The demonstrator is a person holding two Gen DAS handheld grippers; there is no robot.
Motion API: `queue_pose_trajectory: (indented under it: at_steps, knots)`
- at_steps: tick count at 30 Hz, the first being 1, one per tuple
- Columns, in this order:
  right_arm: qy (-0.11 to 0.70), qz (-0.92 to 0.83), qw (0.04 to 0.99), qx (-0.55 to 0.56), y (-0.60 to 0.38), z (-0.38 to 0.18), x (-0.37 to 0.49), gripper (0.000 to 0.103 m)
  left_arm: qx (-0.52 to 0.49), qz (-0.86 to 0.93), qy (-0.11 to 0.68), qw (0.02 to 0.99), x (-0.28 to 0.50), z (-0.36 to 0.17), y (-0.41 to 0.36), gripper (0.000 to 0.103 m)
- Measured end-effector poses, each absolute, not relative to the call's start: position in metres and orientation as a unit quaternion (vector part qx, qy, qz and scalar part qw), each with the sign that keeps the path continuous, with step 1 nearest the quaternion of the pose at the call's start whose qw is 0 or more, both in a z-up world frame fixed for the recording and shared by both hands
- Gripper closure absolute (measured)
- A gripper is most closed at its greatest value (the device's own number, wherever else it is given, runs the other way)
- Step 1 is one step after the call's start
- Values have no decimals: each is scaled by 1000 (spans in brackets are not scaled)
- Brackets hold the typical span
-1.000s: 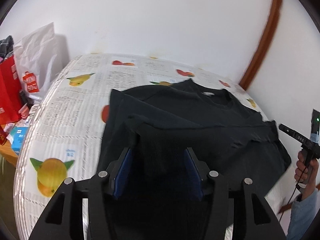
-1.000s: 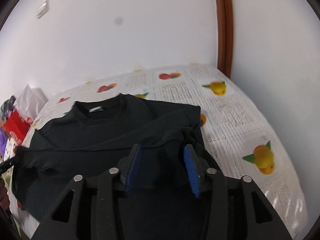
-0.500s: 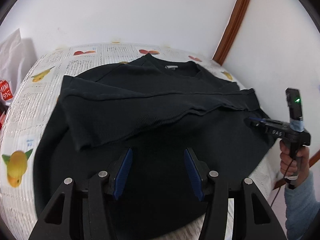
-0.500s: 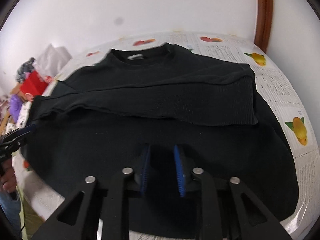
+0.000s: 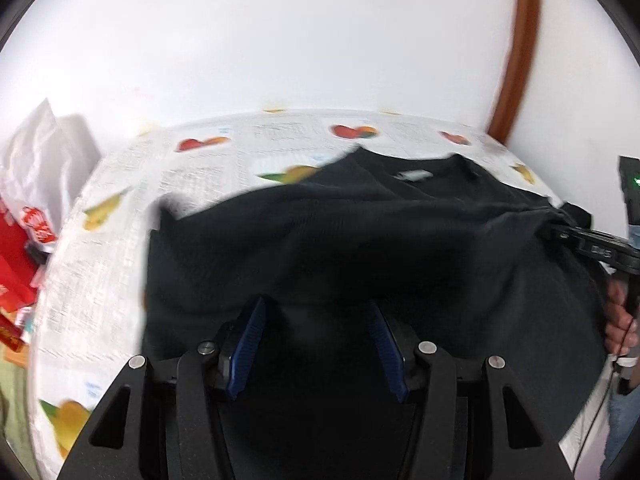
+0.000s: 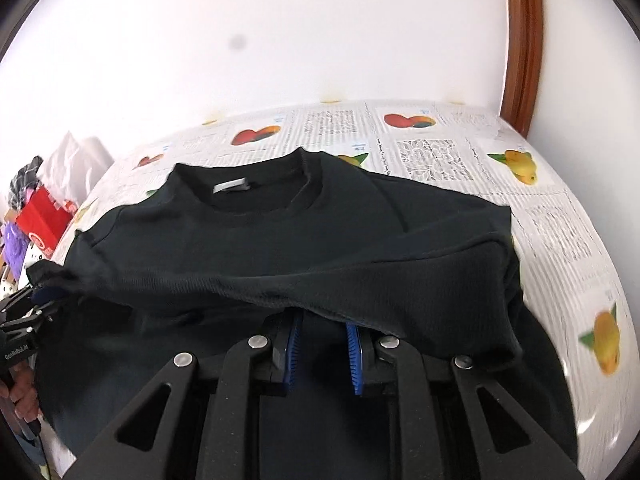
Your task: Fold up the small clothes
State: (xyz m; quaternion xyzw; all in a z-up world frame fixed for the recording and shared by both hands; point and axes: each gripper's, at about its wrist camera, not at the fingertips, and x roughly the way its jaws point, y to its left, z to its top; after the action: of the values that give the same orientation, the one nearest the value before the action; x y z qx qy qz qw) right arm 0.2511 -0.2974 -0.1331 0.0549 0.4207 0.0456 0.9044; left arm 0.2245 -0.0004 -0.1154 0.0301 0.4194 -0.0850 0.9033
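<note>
The tabletop wears a glossy cover printed with newsprint blocks and fruit; on it, filling most of the middle, lies the black sweater, a soft, matte, finely ribbed knit; its collar points at the far white wall and its hem lies towards the claws, while a raised fold runs crosswise, left to right; the right claw has just been closing and now pinches the fold's edge between its ridged blue pads, the cloth drawn to a point there; the left claw stands with pads apart and dark cloth between them, but whether it grips cannot be told; the round ribbed collar frames a small pale label.
</note>
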Motion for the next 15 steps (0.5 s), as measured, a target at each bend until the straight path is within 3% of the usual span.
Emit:
queue_pose_trajectory:
  at_steps: [3,6,8,15]
  knots:
    - [417,56,907,32,-298,-125,252,84,16,-67,417,906,228,-108,26,52]
    - [392,61,918,0,-304,-111,243,76,-5,-60,423,904,229,-109,50,52]
    - [377,34,926,-11,-313,-103,240,58,-6,-55,426,903,228,-110,60,52]
    - [398,25,917,10,-344,-112,254,48,-12,-46,429,902,242,-115,72,52]
